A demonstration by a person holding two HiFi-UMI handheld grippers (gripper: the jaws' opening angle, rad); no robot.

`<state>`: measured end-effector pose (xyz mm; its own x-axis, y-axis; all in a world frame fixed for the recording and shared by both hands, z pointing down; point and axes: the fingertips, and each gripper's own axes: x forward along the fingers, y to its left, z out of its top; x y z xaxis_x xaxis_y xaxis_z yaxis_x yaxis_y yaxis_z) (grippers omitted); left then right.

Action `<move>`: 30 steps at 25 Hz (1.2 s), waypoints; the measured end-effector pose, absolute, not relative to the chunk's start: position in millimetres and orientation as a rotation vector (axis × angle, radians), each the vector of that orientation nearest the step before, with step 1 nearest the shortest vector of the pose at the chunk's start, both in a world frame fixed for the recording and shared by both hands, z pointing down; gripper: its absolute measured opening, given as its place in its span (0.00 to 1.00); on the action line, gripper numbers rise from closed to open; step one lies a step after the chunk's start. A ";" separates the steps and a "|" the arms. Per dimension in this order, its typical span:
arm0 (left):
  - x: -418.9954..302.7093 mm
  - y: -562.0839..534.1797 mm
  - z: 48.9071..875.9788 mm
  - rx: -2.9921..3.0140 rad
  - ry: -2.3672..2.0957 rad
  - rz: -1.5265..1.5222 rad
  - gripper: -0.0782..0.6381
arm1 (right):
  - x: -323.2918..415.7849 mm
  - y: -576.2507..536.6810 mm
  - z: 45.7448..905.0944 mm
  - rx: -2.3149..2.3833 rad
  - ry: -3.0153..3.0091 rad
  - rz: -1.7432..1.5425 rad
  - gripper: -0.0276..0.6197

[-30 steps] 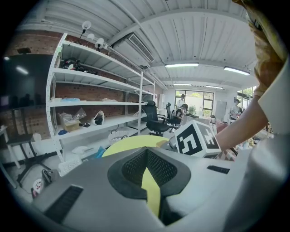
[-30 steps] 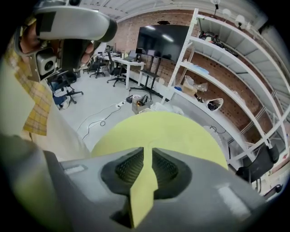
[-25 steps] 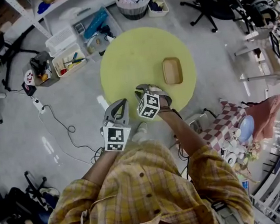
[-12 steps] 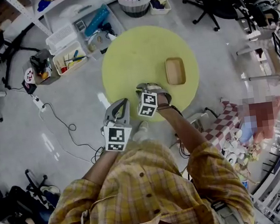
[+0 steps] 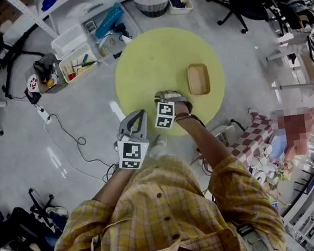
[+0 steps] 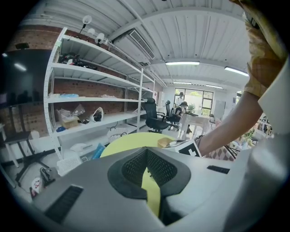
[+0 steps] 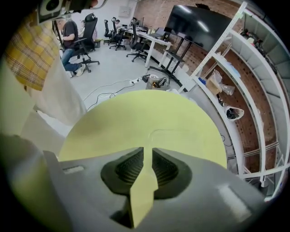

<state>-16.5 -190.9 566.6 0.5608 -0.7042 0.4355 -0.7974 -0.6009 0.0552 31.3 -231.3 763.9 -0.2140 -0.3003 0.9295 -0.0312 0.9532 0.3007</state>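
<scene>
Daylight barely shows between the ribbed pads of the right gripper (image 7: 147, 152); its jaws are drawn together on nothing, with only yellow-green tabletop in the slit; the left gripper (image 6: 146, 153) is likewise closed and empty. In the head view the right one hangs over the near edge of the round table (image 5: 149, 61); the left sits just off that edge, above the floor. The wooden tray (image 5: 198, 79) lies on the table's right side, apart from both, nearer the right gripper; it looks empty, shallow, light and stiff. Its thin raised wall seems the place to pinch, mid-side rather than at a corner, since smooth wood may pivot or skate on the top. Beyond, storage bins (image 5: 76, 61) stand on the floor.
</scene>
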 end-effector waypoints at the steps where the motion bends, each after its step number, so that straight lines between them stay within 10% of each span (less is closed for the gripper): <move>1: -16.4 -190.6 566.9 2.552 -1.250 0.551 0.11 | 31.7 -232.0 765.5 0.247 -1.771 -0.255 0.13; 30: -14.0 -196.8 575.6 2.530 -1.230 0.565 0.11 | 36.0 -242.5 793.7 0.188 -1.728 -0.249 0.13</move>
